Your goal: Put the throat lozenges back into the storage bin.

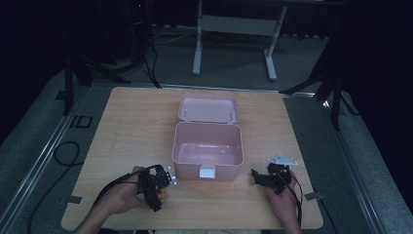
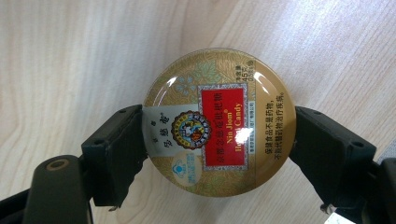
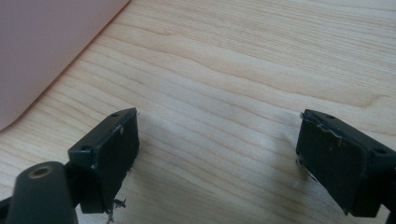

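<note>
Dark floor and stand legs ring the wooden table [image 1: 122, 126], where a pink box [image 1: 208, 151] sits mid-frame with its lid [image 1: 208, 108] thrown back toward the top of the frame. At the lower left of the high view, your left gripper [image 2: 218, 135] has its jaws spread wide around a round gold candy tin [image 2: 218, 122], pressing on the rim from both sides; the tin fills the middle of the left gripper view, label up. Your right gripper [image 3: 217, 158], lower right of the high view, stands wide open and holds nothing, with bare wood between its 2 jaws. The likely step is carrying the tin into the box. Keep the squeeze even, since a round rim can pivot or slip. Lift level, clear the near wall, then lower the tin flat before you loosen the jaws.
</note>
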The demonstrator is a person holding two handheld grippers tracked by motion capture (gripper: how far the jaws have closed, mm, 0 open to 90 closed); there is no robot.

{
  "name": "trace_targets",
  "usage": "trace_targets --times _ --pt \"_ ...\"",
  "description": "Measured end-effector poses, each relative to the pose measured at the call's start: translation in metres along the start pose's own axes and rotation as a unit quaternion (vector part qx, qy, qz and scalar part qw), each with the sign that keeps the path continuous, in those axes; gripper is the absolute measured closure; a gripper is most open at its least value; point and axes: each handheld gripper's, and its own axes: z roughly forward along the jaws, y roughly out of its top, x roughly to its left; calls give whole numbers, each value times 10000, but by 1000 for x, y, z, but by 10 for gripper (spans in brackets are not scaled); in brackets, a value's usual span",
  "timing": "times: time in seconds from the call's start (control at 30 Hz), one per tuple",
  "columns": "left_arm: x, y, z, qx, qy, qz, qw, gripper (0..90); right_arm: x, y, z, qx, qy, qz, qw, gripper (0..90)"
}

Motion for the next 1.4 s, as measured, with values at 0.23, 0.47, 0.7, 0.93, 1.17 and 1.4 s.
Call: trace_targets --times 0.23,0.47,0.7,0.93,1.17,1.4 --pt "3 -1 -8 -6 -91 15 10000 207 0 0 0 -1 -2 -1 10000 131" --pt "4 -1 -13 -64 -85 0 9999 220 0 0 0 0 -1 1 10000 131" --pt "11 -4 -20 -154 -40 -97 9998 221 0 0 0 0 -1 0 10000 131" --pt "18 -7 -35 -251 26 -177 9995 220 0 0 0 1 -1 2 10000 131" --pt "22 -7 -42 -291 18 -205 9994 221 0 0 0 0 -1 1 10000 131" --pt "26 -7 -48 -324 25 -233 9992 220 0 0 0 1 -1 1 10000 131"
